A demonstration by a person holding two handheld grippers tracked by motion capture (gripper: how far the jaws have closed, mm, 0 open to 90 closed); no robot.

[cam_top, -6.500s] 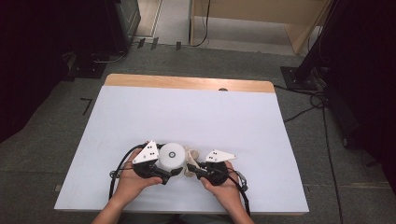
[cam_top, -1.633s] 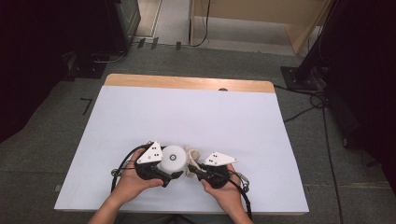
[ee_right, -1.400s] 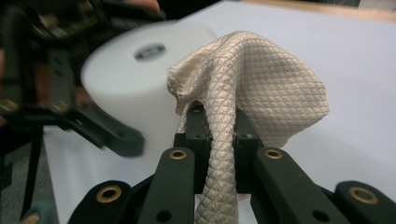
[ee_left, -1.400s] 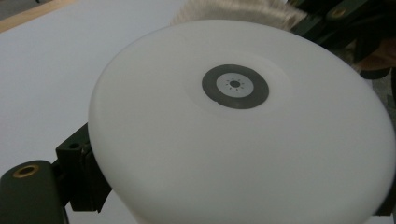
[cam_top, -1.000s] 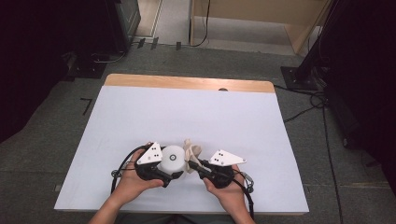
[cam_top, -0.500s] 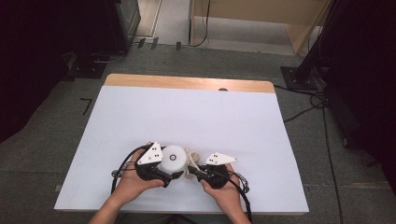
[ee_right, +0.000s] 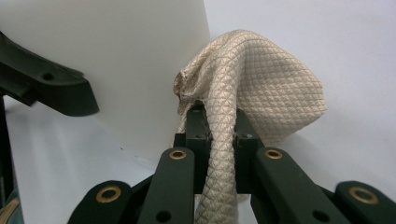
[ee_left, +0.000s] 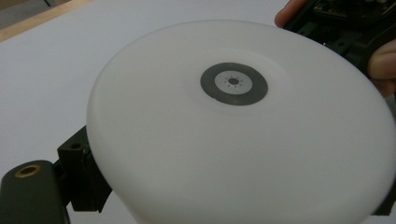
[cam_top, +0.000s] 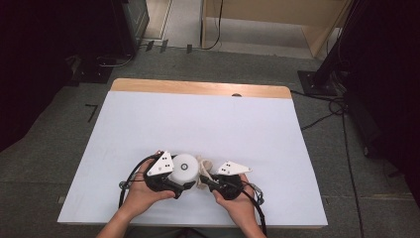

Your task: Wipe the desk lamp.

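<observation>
A white round container [cam_top: 184, 167] with a grey ring on its flat face lies on its side near the table's front edge. My left gripper [cam_top: 185, 174] is shut on it, one jaw on each side; in the left gripper view the container [ee_left: 233, 140] hides most of both jaws. My right gripper [cam_top: 203, 179] is shut on a beige quilted cloth [cam_top: 204, 165]. In the right gripper view the cloth [ee_right: 261, 88] is pinched between the jaws of my right gripper [ee_right: 217, 128] and bunches against the container's wall [ee_right: 116, 65].
The white tabletop [cam_top: 208, 124] stretches wide behind the hands, with a wooden strip [cam_top: 198, 88] along its far edge. Cables trail from both grippers off the near edge. Dark equipment and stands surround the table on the floor.
The right gripper with the cloth has shifted a little to the left, toward the container, and the cloth's bunched top sits lower. The left gripper and container have stayed put.
</observation>
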